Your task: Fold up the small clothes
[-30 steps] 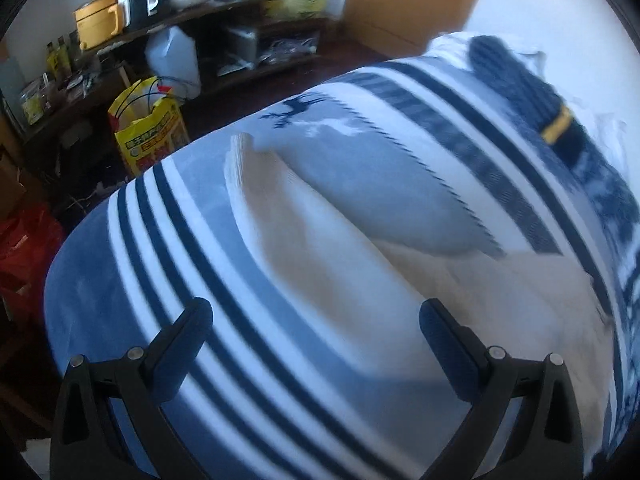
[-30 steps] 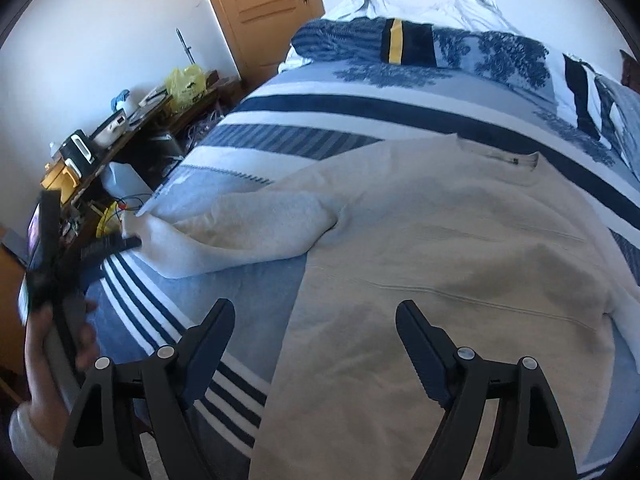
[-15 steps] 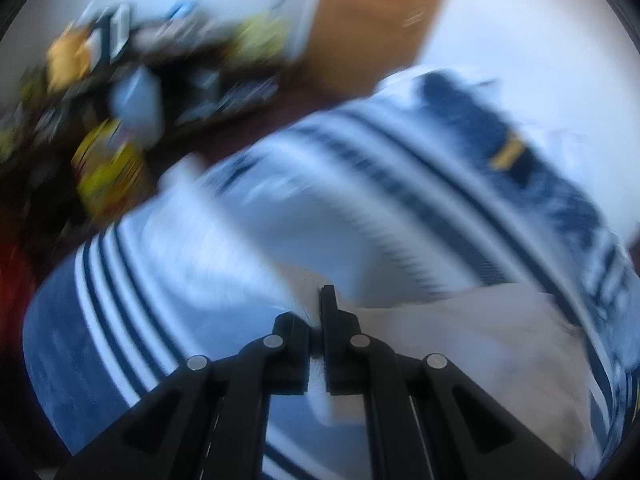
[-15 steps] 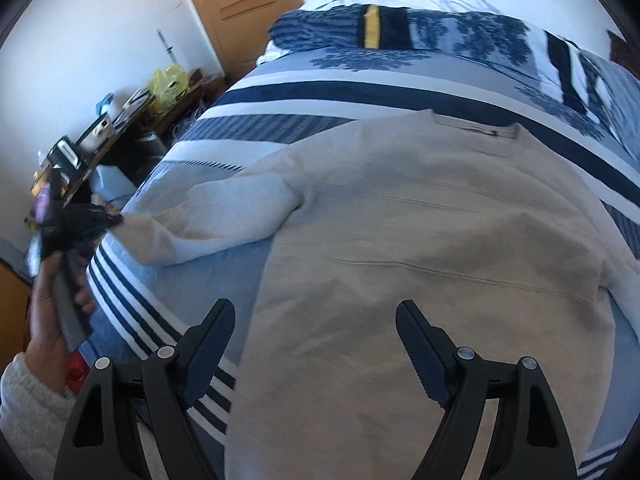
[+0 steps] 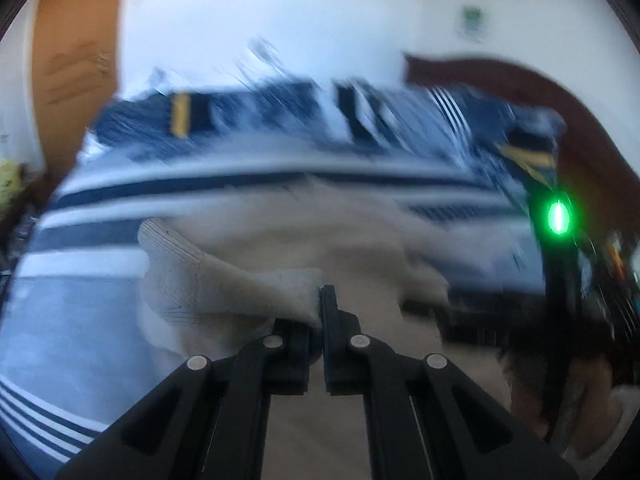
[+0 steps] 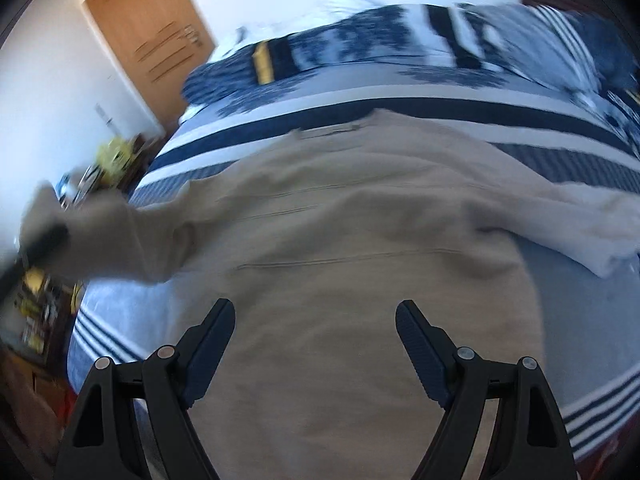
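The left gripper (image 5: 320, 312) is pinching the ribbed cuff of the beige knitted sweater's sleeve (image 5: 192, 280), holding it above the sweater (image 6: 340, 240) lying flat on the blue-and-white striped bedspread (image 6: 592, 320). The right gripper (image 6: 316, 320) is hovering wide apart, empty, above the sweater's hem.

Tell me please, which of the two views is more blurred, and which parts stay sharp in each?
Left wrist view: heavier motion blur, the bedding and pillows smeared; only the left gripper and the sleeve cuff pinched in it look sharp. Right wrist view: milder blur; the right gripper is crisp, the beige sweater readable, its lifted sleeve smeared.
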A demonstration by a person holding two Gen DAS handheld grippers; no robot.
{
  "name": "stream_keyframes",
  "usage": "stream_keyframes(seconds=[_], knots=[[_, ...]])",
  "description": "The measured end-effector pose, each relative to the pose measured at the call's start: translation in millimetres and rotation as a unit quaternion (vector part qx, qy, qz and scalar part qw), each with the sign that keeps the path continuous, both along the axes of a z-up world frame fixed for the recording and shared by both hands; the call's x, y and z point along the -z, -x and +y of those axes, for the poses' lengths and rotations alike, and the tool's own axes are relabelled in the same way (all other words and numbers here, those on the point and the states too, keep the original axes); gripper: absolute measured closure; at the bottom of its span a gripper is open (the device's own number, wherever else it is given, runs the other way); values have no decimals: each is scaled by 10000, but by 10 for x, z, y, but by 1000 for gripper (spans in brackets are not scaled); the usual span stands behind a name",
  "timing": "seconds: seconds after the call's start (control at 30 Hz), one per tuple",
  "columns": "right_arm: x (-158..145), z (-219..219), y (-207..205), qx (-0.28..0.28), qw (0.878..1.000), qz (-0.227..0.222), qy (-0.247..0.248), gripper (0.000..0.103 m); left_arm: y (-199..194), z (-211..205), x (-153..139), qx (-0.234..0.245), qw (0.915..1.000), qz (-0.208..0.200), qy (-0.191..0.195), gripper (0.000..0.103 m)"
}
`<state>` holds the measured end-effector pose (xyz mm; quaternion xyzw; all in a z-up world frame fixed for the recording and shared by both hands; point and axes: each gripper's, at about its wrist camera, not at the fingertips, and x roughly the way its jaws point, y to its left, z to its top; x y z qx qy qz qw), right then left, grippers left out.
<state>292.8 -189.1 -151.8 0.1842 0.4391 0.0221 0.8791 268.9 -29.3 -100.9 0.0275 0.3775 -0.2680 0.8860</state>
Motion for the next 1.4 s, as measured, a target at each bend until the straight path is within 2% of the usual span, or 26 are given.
stream_keyframes(seconds=[0.07,0.17,0.2,0.23,0.3,0.33,0.4,0.5,0.63,0.73,0.77,0.8,0.83,0.87,0.93,1.03,1.07,1.13,1.2,1.27,1.4], knots=[[75,-215,44,147,9998,79,-112,17,16,-261,359,247,9985,475,-150,98],[231,-431,93,277,9989,196,-328,17,61,-457,840,332,9910,1232,-407,97],[289,-464,107,253,9985,230,-429,17,93,-457,927,305,9886,1406,-448,91],[336,-491,102,187,9979,257,-556,17,162,-455,967,293,9875,1491,-423,80],[421,-499,107,72,9966,275,-769,17,301,-344,940,181,9876,1541,-238,50],[461,-491,98,-36,9953,268,-930,17,395,-297,883,135,9895,1426,-168,47],[543,-447,80,-234,9927,262,-1149,17,519,-219,779,119,9926,1197,-173,44],[632,-296,-27,-582,9861,225,-1540,16,524,-109,759,-116,9927,1174,-255,40],[647,177,-372,-1488,9744,171,-1678,17,391,237,858,-844,9855,1462,-185,40],[721,608,-519,-2068,9658,424,-1506,17,346,459,820,-1238,9805,1522,-112,40],[757,729,-525,-2126,9674,543,-1262,35,329,504,797,-1325,9790,1548,-88,40],[792,811,-522,-2018,9729,712,-875,56,320,538,766,-1399,9777,1566,-98,40],[796,844,-487,-1888,9764,847,-619,92,327,560,727,-1436,9772,1562,-76,40],[751,811,-416,-1775,9789,776,-646,96,341,582,692,-1456,9769,1563,-22,40],[536,618,-108,-1280,9884,410,-713,96,365,598,621,-1484,9758,1606,65,40],[267,262,393,-518,9942,-99,-936,97,360,555,537,-1453,9719,1809,389,40],[239,143,520,-312,9937,-115,-1072,97,362,526,500,-1421,9702,1889,530,40],[353,-14,734,4,9895,54,-1444,97,389,441,411,-1368,9660,2021,850,39],[535,-74,855,120,9855,264,-1674,96,432,339,332,-1343,9640,2087,952,39],[683,-66,931,81,9858,535,-1588,96,473,213,251,-1308,9635,2109,998,39],[715,-219,1132,253,9849,615,-1595,94,664,6,16,-1224,9667,2054,914,39]])
